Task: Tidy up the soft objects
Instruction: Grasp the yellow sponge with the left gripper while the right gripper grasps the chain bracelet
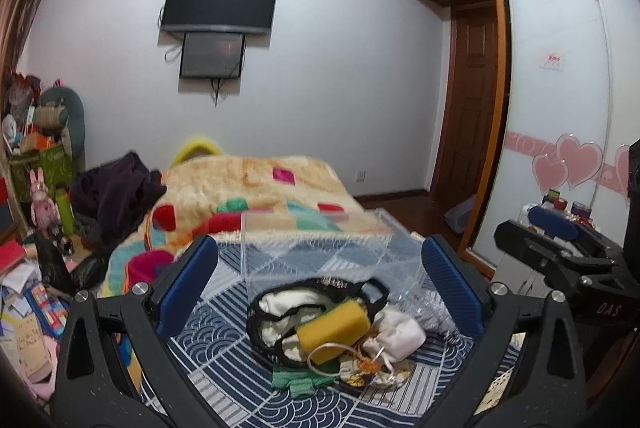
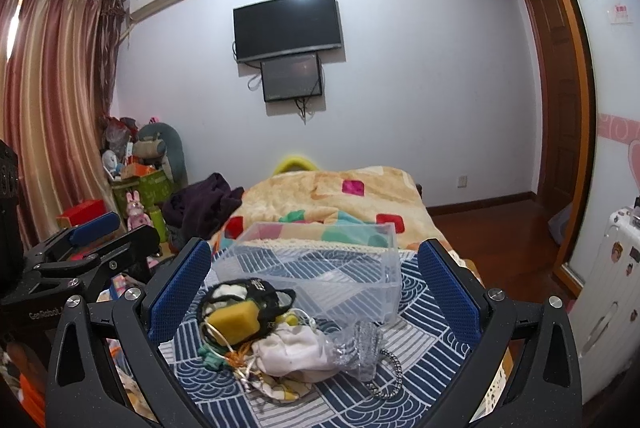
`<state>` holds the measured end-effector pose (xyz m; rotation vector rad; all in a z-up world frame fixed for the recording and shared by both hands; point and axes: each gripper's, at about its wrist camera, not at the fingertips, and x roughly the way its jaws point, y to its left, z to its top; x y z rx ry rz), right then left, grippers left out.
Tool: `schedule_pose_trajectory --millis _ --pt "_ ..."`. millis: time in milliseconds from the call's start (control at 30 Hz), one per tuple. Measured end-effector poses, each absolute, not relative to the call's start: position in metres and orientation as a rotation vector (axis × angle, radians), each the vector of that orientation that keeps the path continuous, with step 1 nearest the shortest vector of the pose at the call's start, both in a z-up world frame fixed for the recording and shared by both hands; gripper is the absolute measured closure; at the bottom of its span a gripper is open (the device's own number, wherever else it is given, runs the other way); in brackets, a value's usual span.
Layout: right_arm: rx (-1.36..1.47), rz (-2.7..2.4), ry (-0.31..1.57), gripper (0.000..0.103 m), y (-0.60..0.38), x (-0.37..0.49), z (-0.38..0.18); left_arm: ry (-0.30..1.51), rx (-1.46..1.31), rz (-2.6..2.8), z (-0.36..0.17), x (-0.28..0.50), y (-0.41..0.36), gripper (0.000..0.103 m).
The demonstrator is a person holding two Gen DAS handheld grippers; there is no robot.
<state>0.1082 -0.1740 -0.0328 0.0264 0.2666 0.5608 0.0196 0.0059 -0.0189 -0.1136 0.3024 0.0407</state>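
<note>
Right in the near middle of the bed, on a blue and white patterned bedspread [image 1: 224, 312], lies a small heap of soft things: a yellow sponge [image 1: 334, 324] rests on a black-edged pouch [image 1: 280, 320] with white cloth inside, a white drawstring bag [image 1: 396, 334] sits just right of it, and a green cloth [image 1: 300, 382] pokes out on the near side. Just beyond the heap stands a clear plastic box [image 1: 316, 244], its far end over a fluffy blanket [image 1: 256, 184] with coloured squares. From the right wrist view a crumpled clear wrapper [image 2: 362, 348] and a metal chain [image 2: 394, 368] lie to the right of the white bag. The left gripper [image 1: 320, 272] hangs over the heap with its blue-padded jaws wide apart and nothing between them; the right gripper [image 2: 314, 280] is likewise spread wide and holds nothing. Its body reads "DAS" in the left view, and the left one reads "GenRobot" in the right view. A television [image 2: 287, 26] hangs on the far wall.
</note>
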Motion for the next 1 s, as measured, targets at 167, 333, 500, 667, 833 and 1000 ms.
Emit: schedule_pose_trajectory --millis 167,333,500,667,833,1000 --pt "0.015 0.537 0.327 0.000 -0.171 0.123 -0.051 0.422 -0.148 0.055 -0.051 0.041 0.013 0.000" --pt "0.015 0.549 0.417 0.006 -0.167 0.138 -0.073 0.487 -0.143 0.048 -0.077 0.053 0.013 0.000" --pt "-0.011 0.575 0.496 0.018 -0.161 0.145 -0.090 0.513 -0.129 0.017 -0.087 0.057 0.004 0.001" --pt "0.021 0.644 0.600 0.039 -0.157 0.152 -0.110 0.542 -0.121 -0.013 -0.093 0.061 -0.002 0.019" --pt "-0.018 0.646 0.641 0.049 -0.152 0.152 -0.118 0.571 -0.127 -0.033 -0.101 0.066 -0.001 0.028" --pt "-0.003 0.617 0.611 0.050 -0.162 0.150 -0.111 0.578 -0.140 -0.060 -0.100 0.067 0.002 0.030"
